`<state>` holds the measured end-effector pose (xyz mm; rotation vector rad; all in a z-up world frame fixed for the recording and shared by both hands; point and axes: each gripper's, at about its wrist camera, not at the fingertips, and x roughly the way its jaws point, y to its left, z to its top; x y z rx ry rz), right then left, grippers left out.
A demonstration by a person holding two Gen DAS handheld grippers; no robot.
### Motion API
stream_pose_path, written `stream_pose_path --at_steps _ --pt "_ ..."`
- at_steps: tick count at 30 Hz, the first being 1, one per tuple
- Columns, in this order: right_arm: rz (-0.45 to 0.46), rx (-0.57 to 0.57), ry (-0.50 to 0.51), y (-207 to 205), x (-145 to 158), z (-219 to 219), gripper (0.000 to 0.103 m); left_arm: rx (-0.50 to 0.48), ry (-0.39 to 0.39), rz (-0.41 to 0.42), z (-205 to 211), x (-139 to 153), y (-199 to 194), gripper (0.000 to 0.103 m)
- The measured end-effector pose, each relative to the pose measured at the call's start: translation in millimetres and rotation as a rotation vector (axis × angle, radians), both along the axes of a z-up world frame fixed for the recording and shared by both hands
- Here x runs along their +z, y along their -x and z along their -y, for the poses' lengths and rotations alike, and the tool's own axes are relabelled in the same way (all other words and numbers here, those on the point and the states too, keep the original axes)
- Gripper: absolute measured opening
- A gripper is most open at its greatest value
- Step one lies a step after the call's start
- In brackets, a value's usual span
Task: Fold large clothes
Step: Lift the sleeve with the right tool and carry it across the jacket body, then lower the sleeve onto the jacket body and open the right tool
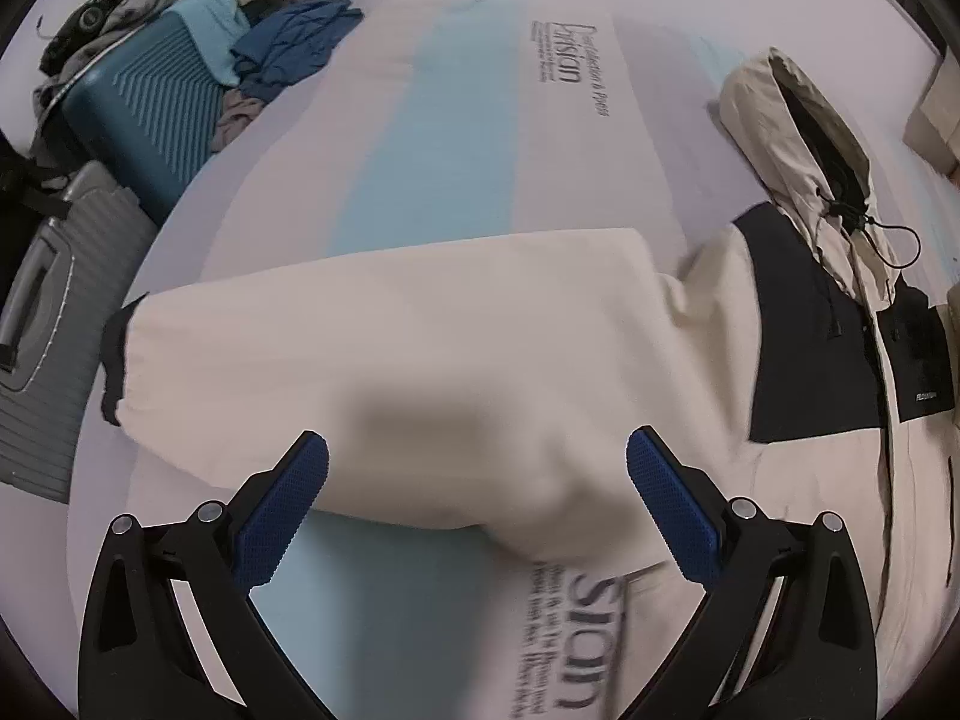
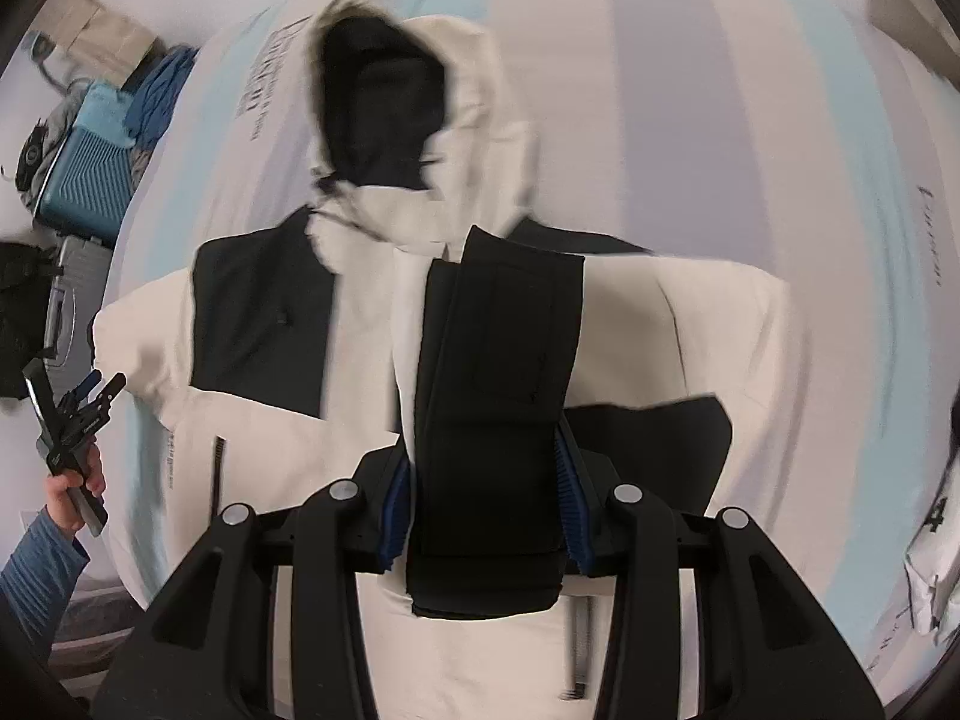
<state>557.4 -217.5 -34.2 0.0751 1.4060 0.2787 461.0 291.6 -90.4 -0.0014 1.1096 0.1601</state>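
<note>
jacket (image 2: 252,420) on bed (image 1: 420,150) | suitcases (image 1: 138,120) left of bed

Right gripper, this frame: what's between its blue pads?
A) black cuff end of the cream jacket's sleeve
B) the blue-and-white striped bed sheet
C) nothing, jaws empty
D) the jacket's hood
A: in the right wrist view the right gripper is clamped on the black cuff of the cream hooded jacket, held over its chest.
</note>
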Motion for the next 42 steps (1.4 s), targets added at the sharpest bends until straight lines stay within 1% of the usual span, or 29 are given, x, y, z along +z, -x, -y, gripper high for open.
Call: stream_pose_path --at_steps 3,5,7,12,16,19,23,28,31,33,34,37,39,42 --pt "-0.002 0.026 -0.011 -3 -2 -38 0.039 0.025 0.014 0.012 -18 1 3 0.097" --pt "-0.004 0.039 -0.014 -5 -6 -66 0.039 0.052 0.04 0.015 -33 -1 5 0.097" --pt "-0.013 0.049 -0.018 -7 -15 -91 0.039 0.063 0.052 0.019 -43 -5 6 0.097" --pt "-0.024 0.083 -0.02 -9 -40 -146 0.039 0.063 0.029 0.021 -65 -15 9 0.097" --pt "-0.022 0.083 -0.037 -9 -60 -176 0.039 0.087 0.037 0.02 -82 -24 12 0.097" --pt "-0.018 0.109 -0.012 -6 -73 -199 0.039 0.101 0.041 0.02 -93 -30 13 0.097" --pt "-0.019 0.125 -0.002 -6 -86 -221 0.039 0.109 0.037 0.014 -106 -37 16 0.097" --pt "-0.021 0.151 0.021 -8 -93 -247 0.039 0.125 0.039 0.014 -120 -39 17 0.097" --pt "-0.028 0.168 0.033 -9 -95 -264 0.039 0.149 0.07 0.013 -129 -40 18 0.097" --pt "-0.028 0.168 0.07 -10 -98 -273 0.042 0.156 0.077 0.022 -133 -37 19 0.097" --pt "-0.033 0.167 0.075 -11 -99 -275 0.047 0.157 0.082 0.022 -134 -36 19 0.097" --pt "-0.043 0.164 0.062 -9 -99 -281 0.053 0.153 0.092 0.022 -138 -34 20 0.097" --pt "-0.037 0.163 0.055 -7 -95 -283 0.06 0.144 0.093 0.02 -141 -32 23 0.097" --pt "-0.045 0.176 0.051 -1 -90 -289 0.061 0.133 0.091 0.017 -147 -31 25 0.097"
